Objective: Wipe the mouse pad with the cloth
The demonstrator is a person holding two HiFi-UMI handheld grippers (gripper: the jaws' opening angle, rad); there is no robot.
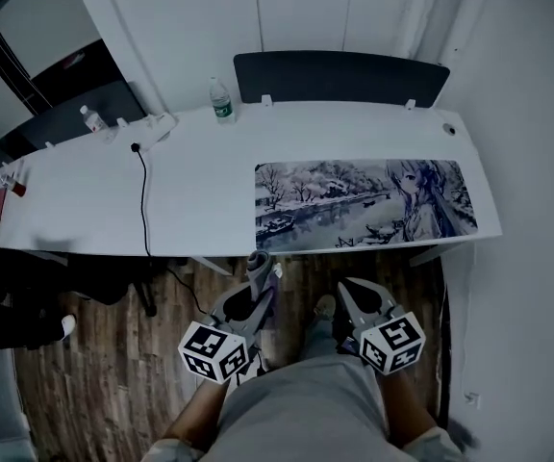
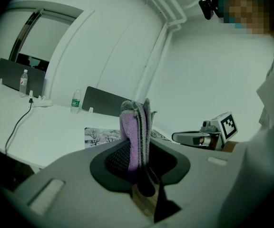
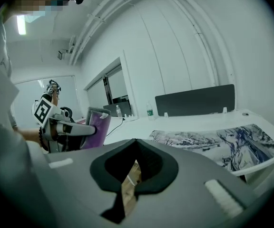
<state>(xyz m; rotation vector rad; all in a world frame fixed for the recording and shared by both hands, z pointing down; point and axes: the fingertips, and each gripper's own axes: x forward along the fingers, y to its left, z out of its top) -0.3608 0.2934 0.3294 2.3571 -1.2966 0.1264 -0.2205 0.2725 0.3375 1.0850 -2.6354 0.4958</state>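
- Two grippers hang low before the person, over the wooden floor [image 1: 94,364] and short of the desk [image 1: 181,191]. The left gripper [image 1: 261,285] is clamped on the folded purple-grey cloth [image 1: 258,263]. The right gripper [image 1: 351,289] has its jaws together on nothing.
- Much of the cloth stands free above the jaws. Pressed flat, it may flop over or slip from the pinch, leaving hard jaw tips to scrape the print.
- Nothing pins the mouse pad [image 1: 364,205], which lies along the desk's near edge on the right half. A stroke pulled toward the person could probably slide it or curl its front edge over the rim.
- It looks long, flat and rectangular, printed in blue-grey with a snowy landscape and a drawn figure at the right; no stain shows.
- The cable [image 1: 144,200] and bottle [image 1: 222,101] sit well apart to the left, an unlikely snag.
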